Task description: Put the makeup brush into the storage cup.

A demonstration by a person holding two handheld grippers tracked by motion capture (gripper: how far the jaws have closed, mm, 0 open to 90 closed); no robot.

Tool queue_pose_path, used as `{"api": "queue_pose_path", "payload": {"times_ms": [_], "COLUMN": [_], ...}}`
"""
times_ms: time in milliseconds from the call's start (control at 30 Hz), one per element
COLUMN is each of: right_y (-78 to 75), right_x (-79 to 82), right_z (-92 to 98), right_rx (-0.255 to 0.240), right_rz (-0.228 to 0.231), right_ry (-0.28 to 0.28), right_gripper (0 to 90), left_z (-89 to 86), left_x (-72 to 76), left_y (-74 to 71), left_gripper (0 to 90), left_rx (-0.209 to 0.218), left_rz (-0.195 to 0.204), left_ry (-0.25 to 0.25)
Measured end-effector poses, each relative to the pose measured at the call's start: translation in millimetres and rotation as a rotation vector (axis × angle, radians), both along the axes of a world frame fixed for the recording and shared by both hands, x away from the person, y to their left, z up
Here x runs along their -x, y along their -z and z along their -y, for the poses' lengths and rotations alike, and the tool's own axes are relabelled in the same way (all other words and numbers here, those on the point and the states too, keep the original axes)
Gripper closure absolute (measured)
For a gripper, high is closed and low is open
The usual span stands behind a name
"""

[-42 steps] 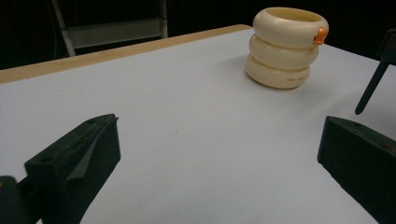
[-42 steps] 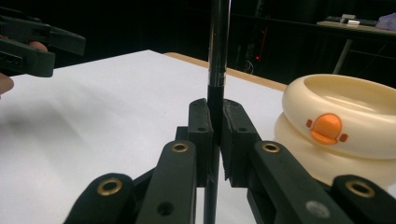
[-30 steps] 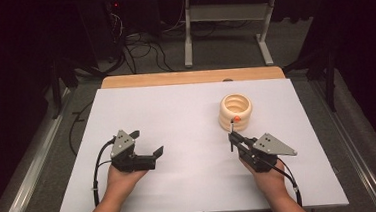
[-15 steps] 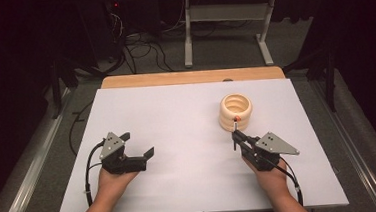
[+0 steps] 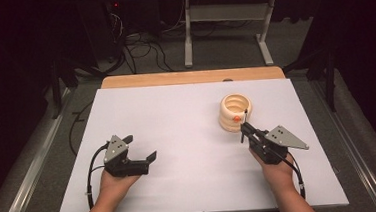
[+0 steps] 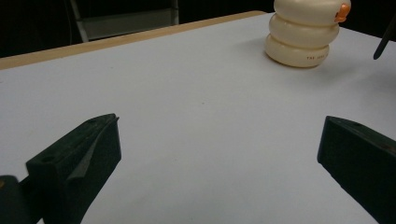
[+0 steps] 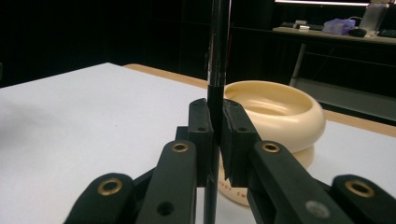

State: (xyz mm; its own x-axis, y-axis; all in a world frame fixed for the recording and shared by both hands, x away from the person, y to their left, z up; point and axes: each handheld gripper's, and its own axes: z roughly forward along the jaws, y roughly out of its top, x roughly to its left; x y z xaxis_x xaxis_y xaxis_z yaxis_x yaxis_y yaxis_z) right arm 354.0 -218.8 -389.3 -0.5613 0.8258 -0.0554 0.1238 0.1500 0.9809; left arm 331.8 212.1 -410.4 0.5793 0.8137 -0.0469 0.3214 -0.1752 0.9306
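A cream ringed holder (image 5: 235, 111) with a small orange spot (image 5: 237, 118) stands right of centre on the white table top (image 5: 186, 116). My right gripper (image 5: 244, 129) is just in front of it, shut on a thin black pen (image 7: 217, 65) held upright. In the right gripper view the two jaws (image 7: 215, 116) pinch the pen, and the holder (image 7: 285, 112) sits close behind. My left gripper (image 5: 141, 148) rests at the front left, open and holding nothing. In the left gripper view its jaws (image 6: 219, 135) stand wide apart, with the holder (image 6: 303, 35) far off at the top right.
A wooden strip (image 5: 189, 77) runs along the table's far edge. Behind it stand a metal-legged desk frame (image 5: 225, 23) and floor cables (image 5: 142, 49). Bare white surface lies between the two grippers.
My left gripper has shifted a little to the left and stays open. The right gripper with the pen has barely moved.
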Motion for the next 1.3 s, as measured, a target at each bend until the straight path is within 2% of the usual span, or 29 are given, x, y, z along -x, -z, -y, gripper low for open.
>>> {"api": "queue_pose_path", "payload": {"times_ms": [500,767,1033,1300], "right_y": [-16.8,-32.9,-42.9,-51.3], "right_x": [-15.3,-23.6,-28.7,-34.1], "right_z": [9.5,10.7,7.8,3.8], "right_rx": [-0.03,-0.033,-0.046,-0.044], "right_rz": [0.006,0.022,0.02,0.038], "right_ry": [0.055,0.057,0.058,0.058], "right_gripper": [85.8,85.8,85.8,85.9], "left_z": [-6.1,-5.9,-6.7,-7.6], "left_x": [2.5,2.8,3.1,3.7], "left_y": [-0.6,-1.0,-2.3,-3.1], "left_gripper": [0.4,0.4,0.4,0.4], "left_rx": [0.014,0.014,0.017,0.022], "left_rz": [0.004,0.007,0.01,0.011], "left_ry": [0.003,0.012,0.014,0.018]}}
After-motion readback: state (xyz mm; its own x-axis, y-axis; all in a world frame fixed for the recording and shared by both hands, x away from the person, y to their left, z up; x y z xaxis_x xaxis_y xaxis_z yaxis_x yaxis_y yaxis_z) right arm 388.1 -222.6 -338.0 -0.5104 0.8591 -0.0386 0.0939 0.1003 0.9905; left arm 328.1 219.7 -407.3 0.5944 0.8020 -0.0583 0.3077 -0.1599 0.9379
